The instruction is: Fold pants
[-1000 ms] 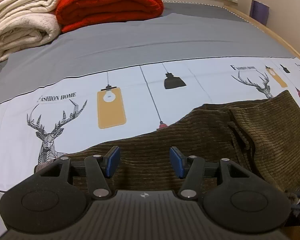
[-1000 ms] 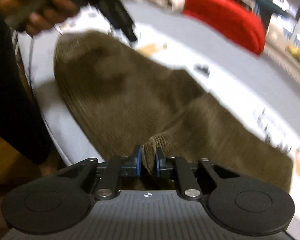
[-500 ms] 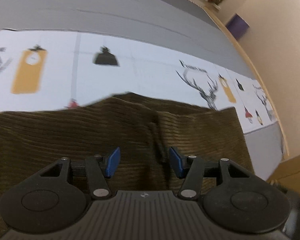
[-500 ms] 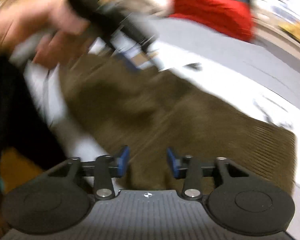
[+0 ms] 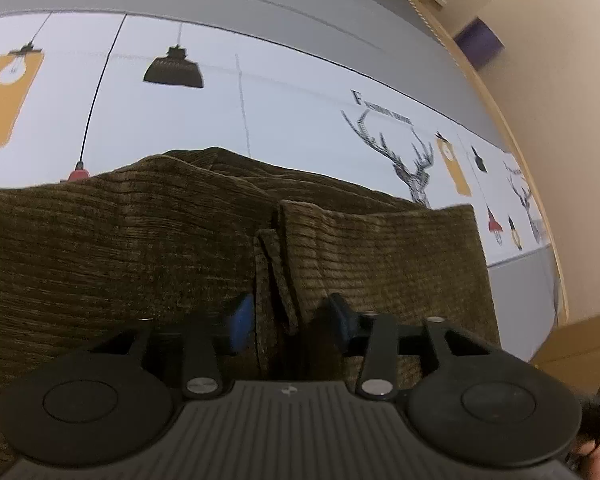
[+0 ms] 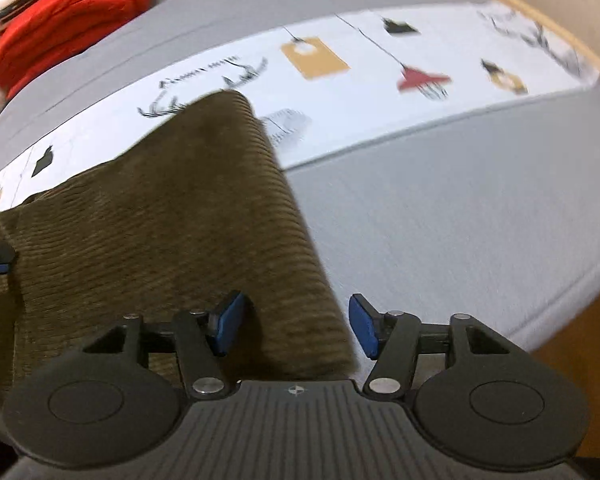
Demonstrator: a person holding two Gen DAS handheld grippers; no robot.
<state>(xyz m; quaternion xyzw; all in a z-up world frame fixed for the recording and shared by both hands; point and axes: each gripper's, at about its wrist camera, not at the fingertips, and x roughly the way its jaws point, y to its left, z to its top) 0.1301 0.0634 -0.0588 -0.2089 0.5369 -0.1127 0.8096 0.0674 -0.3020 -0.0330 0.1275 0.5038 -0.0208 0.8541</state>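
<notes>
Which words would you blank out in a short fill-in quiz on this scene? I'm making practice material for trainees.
1. The pants are made of ribbed brown ____.
2. Both the left gripper and the right gripper have their jaws ____.
3. The folded blanket at the far end of the bed is ____.

Missing: corduroy; open; red

We are making out only a large "F" beginning blurred lettering on the bedsheet [image 5: 284, 92].

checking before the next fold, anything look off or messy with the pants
One thing: in the left wrist view the brown corduroy pants are bunched into a raised ridge between the left gripper's open fingers rather than lying flat. Nothing looks spilled or damaged.
</notes>
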